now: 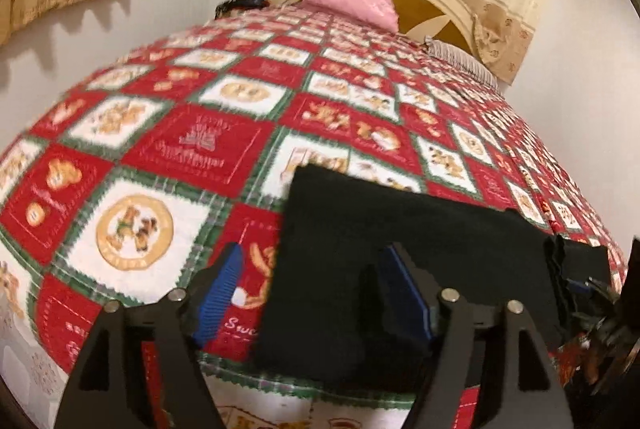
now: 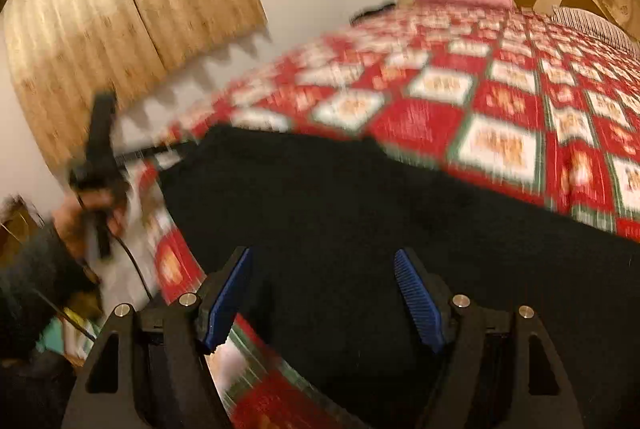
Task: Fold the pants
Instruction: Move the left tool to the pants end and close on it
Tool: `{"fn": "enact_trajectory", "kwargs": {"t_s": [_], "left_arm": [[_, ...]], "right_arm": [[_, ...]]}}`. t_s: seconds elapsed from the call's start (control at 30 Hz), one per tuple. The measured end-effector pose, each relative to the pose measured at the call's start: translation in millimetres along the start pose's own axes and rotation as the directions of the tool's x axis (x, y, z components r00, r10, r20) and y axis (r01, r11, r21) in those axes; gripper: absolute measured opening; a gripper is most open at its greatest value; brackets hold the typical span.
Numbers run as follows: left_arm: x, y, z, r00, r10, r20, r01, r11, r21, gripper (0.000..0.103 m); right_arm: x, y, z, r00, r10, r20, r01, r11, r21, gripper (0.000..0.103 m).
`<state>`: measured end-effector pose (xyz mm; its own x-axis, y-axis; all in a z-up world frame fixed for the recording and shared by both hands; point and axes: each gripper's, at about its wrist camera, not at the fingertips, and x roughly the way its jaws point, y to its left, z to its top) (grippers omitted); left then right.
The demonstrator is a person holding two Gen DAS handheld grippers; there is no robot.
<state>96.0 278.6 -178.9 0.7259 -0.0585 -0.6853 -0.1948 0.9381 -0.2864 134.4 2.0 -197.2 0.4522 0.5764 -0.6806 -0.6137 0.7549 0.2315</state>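
We found the black pants (image 1: pixel 400 249) lying folded on the bed (image 1: pixel 168 133). Left hand-held gripper (image 1: pixel 316 293) and right hand-held gripper (image 2: pixel 324 297) gaped, holding nothing. Soft, limp cloth; we judged corner grips best.

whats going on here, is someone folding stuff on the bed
Yes. A person with a handheld gripper in each hand is folding black pants on a bed with a red patchwork quilt. The left gripper and right gripper are both open above the pants, gripping nothing. The pants already look partly folded.
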Motion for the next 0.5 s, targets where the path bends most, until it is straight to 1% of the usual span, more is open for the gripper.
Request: {"fn": "enact_trajectory", "kwargs": {"t_s": [0.03, 0.07, 0.13, 0.2, 0.27, 0.37, 0.43, 0.47, 0.5], "left_arm": [[3.7, 1.6, -1.2, 1.000, -0.014, -0.007, 0.014, 1.000, -0.007, 0.075], [5.6, 1.8, -2.0, 1.000, -0.011, -0.002, 0.011, 1.000, -0.004, 0.075], [6.2, -1.0, -3.1, 1.000, 0.000, 0.000, 0.000, 1.000, 0.013, 0.075], [8.0, -3.2, -3.1, 1.000, 0.007, -0.003, -0.007, 1.000, 0.026, 0.075], [10.4, -4.6, -4.0, 1.000, 0.018, -0.004, -0.017, 0.999, 0.038, 0.076], [10.7, -13.6, -5.6, 0.999, 0.049, -0.016, -0.047, 0.997, 0.069, 0.076], [9.1, -21.4, -7.7, 0.999, 0.033, -0.032, -0.030, 0.997, 0.071, 0.076], [8.0, -26.6, -9.6, 0.999, 0.035, -0.037, -0.032, 0.996, 0.081, 0.076], [7.6, -31.8, -12.0, 0.998, 0.055, -0.038, -0.050, 0.993, 0.104, 0.076]], "right_arm": [[0.7, 3.5, -3.7, 1.000, -0.025, 0.015, 0.025, 0.999, -0.033, 0.075], [-2.7, 7.9, -6.2, 0.999, -0.040, 0.032, 0.042, 0.997, -0.061, 0.075], [-8.8, 9.7, -8.2, 0.999, -0.045, 0.030, 0.047, 0.997, -0.058, 0.075], [-18.6, 7.3, -10.2, 0.999, -0.014, 0.038, 0.015, 1.000, -0.024, 0.075], [-29.7, 3.7, -13.4, 0.998, -0.003, 0.064, 0.003, 1.000, 0.001, 0.075], [-45.3, -1.8, -18.6, 0.994, -0.007, 0.110, 0.002, 0.999, 0.043, 0.075], [-55.5, -7.1, -21.8, 0.989, -0.016, 0.146, 0.004, 0.996, 0.084, 0.075], [-59.2, -9.1, -22.8, 0.987, -0.017, 0.157, 0.001, 0.995, 0.101, 0.075], [-62.1, -11.5, -23.5, 0.986, -0.016, 0.168, -0.004, 0.993, 0.119, 0.075]]}}
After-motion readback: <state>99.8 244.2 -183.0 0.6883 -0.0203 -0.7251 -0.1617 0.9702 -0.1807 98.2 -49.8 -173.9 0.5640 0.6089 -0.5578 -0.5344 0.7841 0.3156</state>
